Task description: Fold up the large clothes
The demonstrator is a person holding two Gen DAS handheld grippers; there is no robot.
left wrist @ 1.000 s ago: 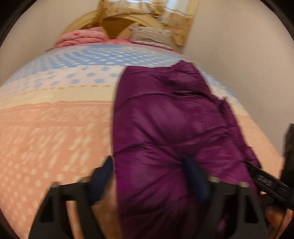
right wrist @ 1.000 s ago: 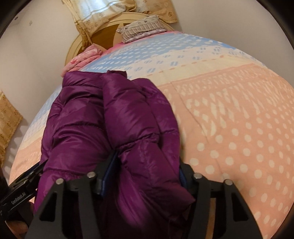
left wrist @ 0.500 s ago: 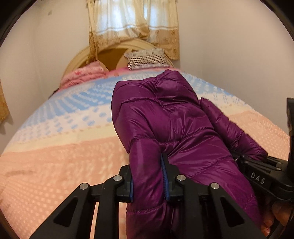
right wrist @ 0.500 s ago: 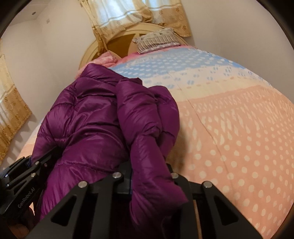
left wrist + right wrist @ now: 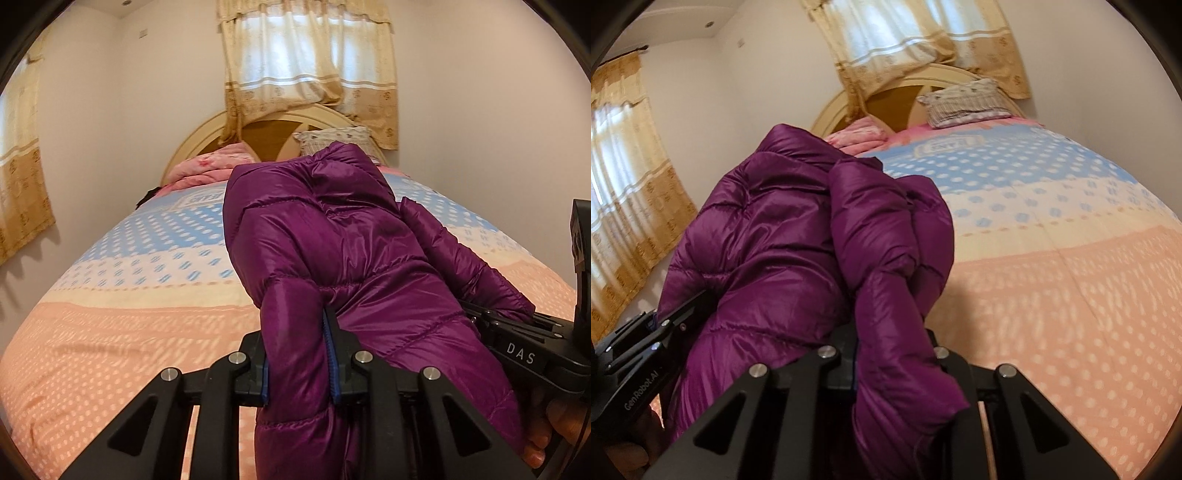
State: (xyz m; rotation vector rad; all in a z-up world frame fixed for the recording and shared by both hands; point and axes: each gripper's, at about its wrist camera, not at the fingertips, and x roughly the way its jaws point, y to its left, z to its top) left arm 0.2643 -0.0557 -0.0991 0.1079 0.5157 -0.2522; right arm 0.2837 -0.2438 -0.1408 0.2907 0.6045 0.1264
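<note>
A shiny purple puffer jacket (image 5: 343, 243) hangs lifted above the bed, held at its near edge by both grippers. My left gripper (image 5: 299, 369) is shut on a fold of the jacket at its left side. My right gripper (image 5: 892, 365) is shut on a bunched fold of the same jacket (image 5: 783, 236) at its right side. The right gripper's body shows at the right of the left wrist view (image 5: 524, 350); the left gripper's body shows at the lower left of the right wrist view (image 5: 639, 373). The jacket's far end rises toward the headboard.
The bed (image 5: 110, 295) has a dotted cover in blue, cream and peach bands. A folded pink blanket (image 5: 210, 170) and a patterned pillow (image 5: 964, 101) lie by the cream headboard (image 5: 192, 147). Curtained windows and walls close in behind and on both sides.
Both grippers closed on the jacket's near edge and lifted it up off the bed; the views tilted upward to show the window and headboard.
</note>
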